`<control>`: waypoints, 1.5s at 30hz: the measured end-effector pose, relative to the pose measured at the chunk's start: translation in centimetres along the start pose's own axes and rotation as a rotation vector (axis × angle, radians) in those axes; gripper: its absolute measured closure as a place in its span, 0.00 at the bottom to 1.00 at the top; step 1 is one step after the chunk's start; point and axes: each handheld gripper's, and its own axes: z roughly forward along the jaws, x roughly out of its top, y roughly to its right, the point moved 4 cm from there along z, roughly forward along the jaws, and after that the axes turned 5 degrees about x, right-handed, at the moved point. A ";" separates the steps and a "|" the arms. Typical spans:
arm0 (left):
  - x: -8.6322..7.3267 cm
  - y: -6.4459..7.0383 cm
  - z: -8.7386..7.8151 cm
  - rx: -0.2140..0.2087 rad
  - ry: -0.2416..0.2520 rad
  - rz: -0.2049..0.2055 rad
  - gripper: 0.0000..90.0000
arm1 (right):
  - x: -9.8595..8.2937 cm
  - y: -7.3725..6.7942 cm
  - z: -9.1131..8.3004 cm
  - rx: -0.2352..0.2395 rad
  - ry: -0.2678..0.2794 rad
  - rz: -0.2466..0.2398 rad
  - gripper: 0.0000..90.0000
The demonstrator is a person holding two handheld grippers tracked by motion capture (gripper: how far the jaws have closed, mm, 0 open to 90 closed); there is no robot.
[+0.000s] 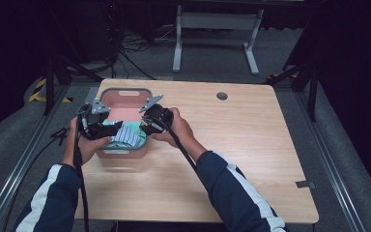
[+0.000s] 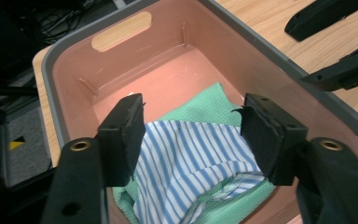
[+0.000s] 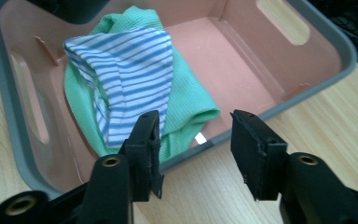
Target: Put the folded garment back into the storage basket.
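A pink bin with a grey rim (image 1: 125, 90) (image 2: 51, 60) (image 3: 349, 51) stands at the table's far left. In its near end lies a blue-striped white cloth (image 1: 127, 137) (image 2: 186, 154) (image 3: 126, 60) on top of a green cloth (image 1: 135, 127) (image 2: 205, 105) (image 3: 186, 93). My left gripper (image 1: 105, 127) (image 2: 191, 109) hangs open inside the bin, its jaws either side of the striped cloth and not closed on it. My right gripper (image 1: 147, 123) (image 3: 196, 119) is open over the bin's side wall, beside the cloths, holding nothing. Its black jaws appear top right in the left gripper view.
The bin's far half has a bare pink floor (image 3: 233, 60). The wooden table (image 1: 232, 159) stretches to the right, with a round hole (image 1: 222, 95) near its back edge. A white frame (image 1: 217, 29) stands on the floor behind, and metal rails run along both sides.
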 end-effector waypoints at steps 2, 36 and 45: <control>0.1 0.5 -0.2 0.003 0.002 0.003 0.41 | -0.2 0.1 -0.4 -0.013 -0.006 -0.001 0.52; -0.2 8.4 -3.3 -0.136 0.060 0.171 0.24 | -6.3 0.1 -8.3 -0.159 -0.107 -0.093 0.32; -0.7 11.1 -3.5 -0.189 0.088 0.221 0.22 | -9.3 0.2 -10.4 -0.184 -0.128 -0.085 0.31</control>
